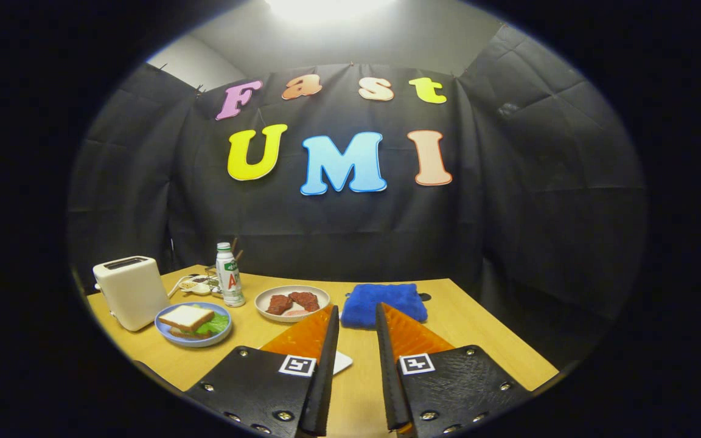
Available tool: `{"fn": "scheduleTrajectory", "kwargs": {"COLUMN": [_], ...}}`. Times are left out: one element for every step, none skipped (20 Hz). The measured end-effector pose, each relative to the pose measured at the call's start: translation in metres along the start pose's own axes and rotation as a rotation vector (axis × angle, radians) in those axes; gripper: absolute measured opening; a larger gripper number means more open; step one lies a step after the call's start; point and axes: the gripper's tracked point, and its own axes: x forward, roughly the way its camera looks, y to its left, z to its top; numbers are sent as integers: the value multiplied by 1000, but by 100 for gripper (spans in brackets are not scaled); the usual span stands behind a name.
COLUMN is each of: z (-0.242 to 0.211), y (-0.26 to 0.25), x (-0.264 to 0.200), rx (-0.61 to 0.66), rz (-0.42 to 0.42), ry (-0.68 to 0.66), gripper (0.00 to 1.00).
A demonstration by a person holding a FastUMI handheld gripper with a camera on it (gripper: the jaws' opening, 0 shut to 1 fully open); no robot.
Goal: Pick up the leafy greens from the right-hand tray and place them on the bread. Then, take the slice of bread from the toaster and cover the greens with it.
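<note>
Step in hand: judged from how things lie, both placements look done; the white square bread slice [186,316] already lies on top of the leafy greens [213,325], which poke out at its right edge, with a darker lower slice just showing underneath.
Where the sandwich sits: on the round pale-blue plate [171,333], lower left of the frame, well apart from the fingers.
Gripper [357,316]: fingers stand apart with a narrow gap, holding nothing, the bare wooden tabletop [478,340] showing between them.
Next move: probably only a pull-back; if the top slice needs squaring up, a light nudge from the side would do, as the stack is soft and loose.
Toaster: a smooth white boxy plastic toaster [131,291] at left, just behind the plate; its slot looks empty, though that is hard to tell.
Other things: a white round ceramic plate with reddish rough-textured meat pieces [292,302] at centre; a fluffy blue folded cloth [388,303] just beyond the fingertips; a slim white plastic bottle with green cap [229,275] behind the plates.
</note>
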Motion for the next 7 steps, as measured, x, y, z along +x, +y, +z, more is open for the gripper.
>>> {"fn": "scheduleTrajectory", "kwargs": {"z": [-4, -8, -11, -14, -13, -13, -18], "y": [-11, -25, -43, -64, -85, -108, -129], "x": [-3, -5, -4, -6, -5, -4, -3], "rx": [-11, -24, -42, -43, -37, -41, -66], "rz": [21, 39, 55, 54, 40, 11, -20], "ry": [0, -1, -5, -12, -40, -62, -64], "gripper": [36, 36, 36, 36, 36, 36, 36]}}
